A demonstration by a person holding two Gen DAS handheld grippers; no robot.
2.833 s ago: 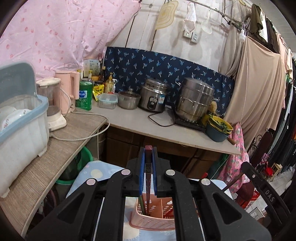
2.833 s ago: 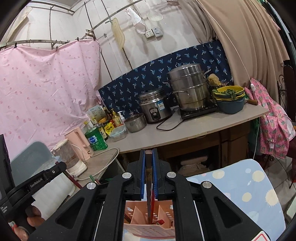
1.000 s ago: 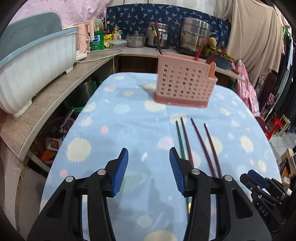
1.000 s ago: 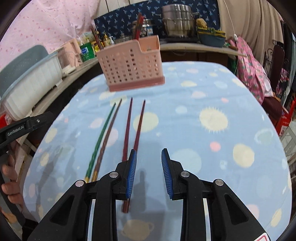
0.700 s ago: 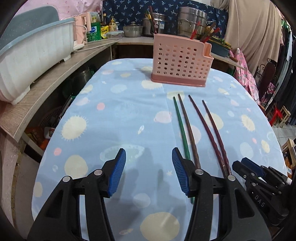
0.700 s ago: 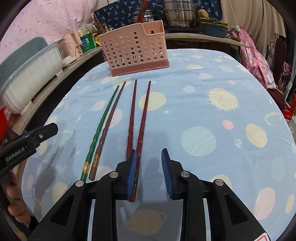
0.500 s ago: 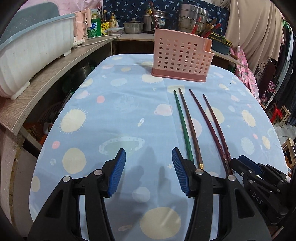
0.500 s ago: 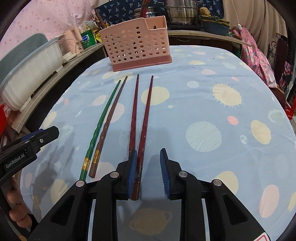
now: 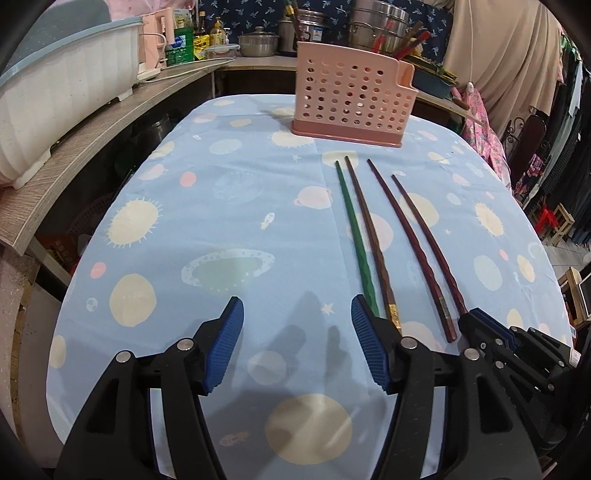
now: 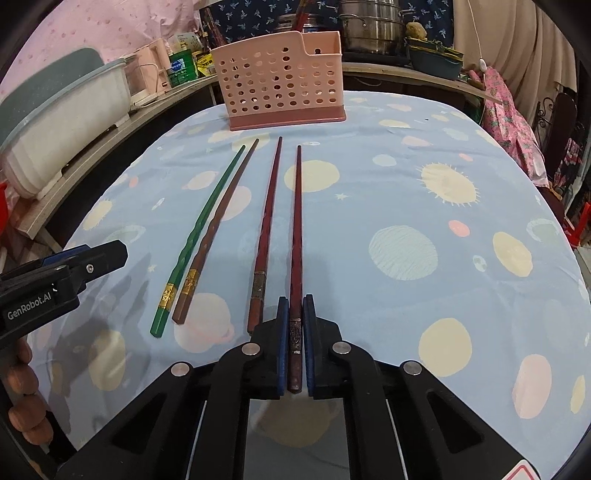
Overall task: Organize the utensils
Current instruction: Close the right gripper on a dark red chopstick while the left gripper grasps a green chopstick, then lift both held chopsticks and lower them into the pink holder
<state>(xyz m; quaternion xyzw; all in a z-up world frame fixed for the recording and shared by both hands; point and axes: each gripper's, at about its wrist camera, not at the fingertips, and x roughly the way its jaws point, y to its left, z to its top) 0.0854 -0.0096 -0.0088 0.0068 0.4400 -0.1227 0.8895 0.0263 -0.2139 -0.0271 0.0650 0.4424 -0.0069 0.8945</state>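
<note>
Several chopsticks lie side by side on the blue planet-print cloth (image 10: 406, 184): a green one (image 10: 199, 236), a brown one (image 10: 218, 229) and two dark red ones. My right gripper (image 10: 294, 306) is shut on the thick end of the rightmost dark red chopstick (image 10: 297, 221), which still rests on the cloth. The other dark red chopstick (image 10: 266, 221) lies just to its left. My left gripper (image 9: 297, 314) hovers low over bare cloth, its jaws opening with nothing between them; the green chopstick (image 9: 354, 236) ends at its right finger. A pink perforated holder (image 9: 351, 96) with chopsticks in it stands at the table's far end.
A wooden counter (image 9: 92, 140) with a white and grey dish bin (image 9: 62, 92) runs along the left. Pots and bottles crowd the back counter (image 10: 369, 29). Clothes hang at the right. A person's fingers (image 10: 22, 398) hold the left gripper.
Both grippers have sunk toward the cloth. The right jaws closed onto the rightmost dark red chopstick. The left jaws spread wider.
</note>
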